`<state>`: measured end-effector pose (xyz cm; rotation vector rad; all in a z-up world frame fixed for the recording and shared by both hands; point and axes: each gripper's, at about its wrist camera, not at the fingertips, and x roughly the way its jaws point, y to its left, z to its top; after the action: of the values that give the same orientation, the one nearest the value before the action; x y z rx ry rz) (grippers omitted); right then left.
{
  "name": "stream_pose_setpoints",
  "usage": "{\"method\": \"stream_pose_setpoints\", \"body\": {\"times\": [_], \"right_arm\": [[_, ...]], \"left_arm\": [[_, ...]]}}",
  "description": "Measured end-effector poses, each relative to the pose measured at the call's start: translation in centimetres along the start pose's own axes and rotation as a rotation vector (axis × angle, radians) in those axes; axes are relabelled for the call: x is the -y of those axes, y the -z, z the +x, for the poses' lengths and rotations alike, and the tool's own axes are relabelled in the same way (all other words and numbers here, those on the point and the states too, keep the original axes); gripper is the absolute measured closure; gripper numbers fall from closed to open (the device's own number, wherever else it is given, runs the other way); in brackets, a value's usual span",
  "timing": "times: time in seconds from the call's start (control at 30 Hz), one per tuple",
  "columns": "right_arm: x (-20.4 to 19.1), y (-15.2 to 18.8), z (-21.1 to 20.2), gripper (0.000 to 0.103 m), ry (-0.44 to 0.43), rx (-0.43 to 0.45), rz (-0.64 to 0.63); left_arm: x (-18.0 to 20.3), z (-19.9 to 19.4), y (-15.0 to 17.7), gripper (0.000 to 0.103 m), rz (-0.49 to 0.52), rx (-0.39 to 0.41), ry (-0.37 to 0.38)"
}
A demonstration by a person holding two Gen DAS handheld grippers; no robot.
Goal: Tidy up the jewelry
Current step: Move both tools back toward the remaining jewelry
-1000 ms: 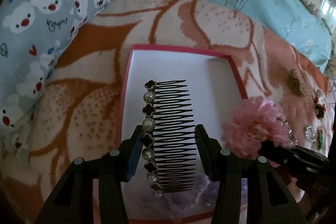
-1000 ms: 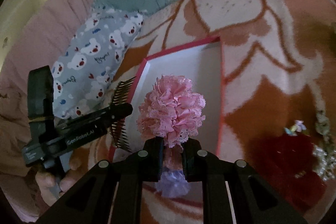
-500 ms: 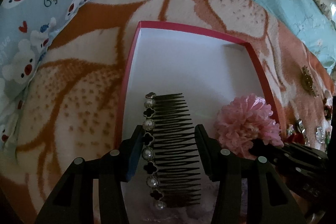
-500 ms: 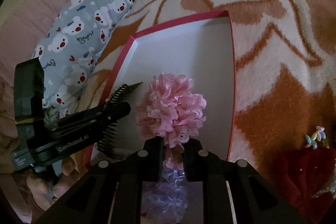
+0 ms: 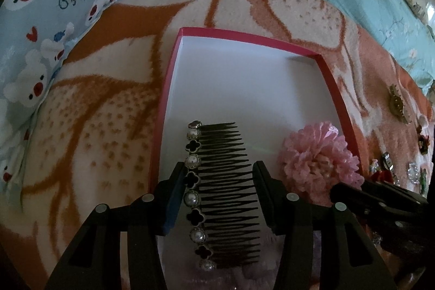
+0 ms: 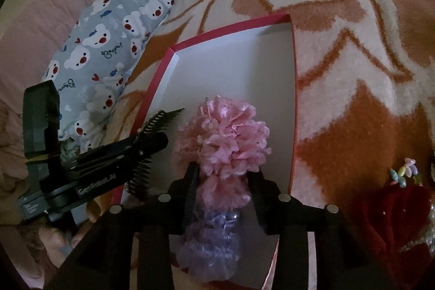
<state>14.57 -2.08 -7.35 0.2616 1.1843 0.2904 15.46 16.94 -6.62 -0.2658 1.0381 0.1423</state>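
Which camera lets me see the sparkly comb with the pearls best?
The left wrist view. There the hair comb runs full length between the left gripper fingers, with its pearls, dark clovers and teeth plain. The right wrist view catches it edge-on, mostly hidden behind that gripper, so only some teeth show.
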Motion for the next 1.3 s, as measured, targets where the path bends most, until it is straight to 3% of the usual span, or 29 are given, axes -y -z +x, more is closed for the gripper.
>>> {"method": "stream_pose_setpoints", "body": {"times": [0.2, 0.53, 0.87, 1.3], "right_arm": [[-0.3, 0.5, -1.8, 0.054, -0.015, 0.029, -0.002], [2.1, 2.0, -5.9, 0.054, 0.012, 0.089, 0.049], [8.6, 5.0, -11.8, 0.053, 0.104, 0.160, 0.180], [17.3, 9.8, -20.3, 0.053, 0.266, 0.255, 0.348]], "left_arm": [[-0.1, -0.9, 0.2, 0.040, -0.016, 0.011, 0.005], [1.2, -3.5, 0.9, 0.036, -0.008, 0.044, 0.017], [5.7, -6.3, 2.1, 0.035, 0.048, 0.071, 0.082], [14.4, -6.5, 4.2, 0.033, 0.204, 0.019, 0.190]]}}
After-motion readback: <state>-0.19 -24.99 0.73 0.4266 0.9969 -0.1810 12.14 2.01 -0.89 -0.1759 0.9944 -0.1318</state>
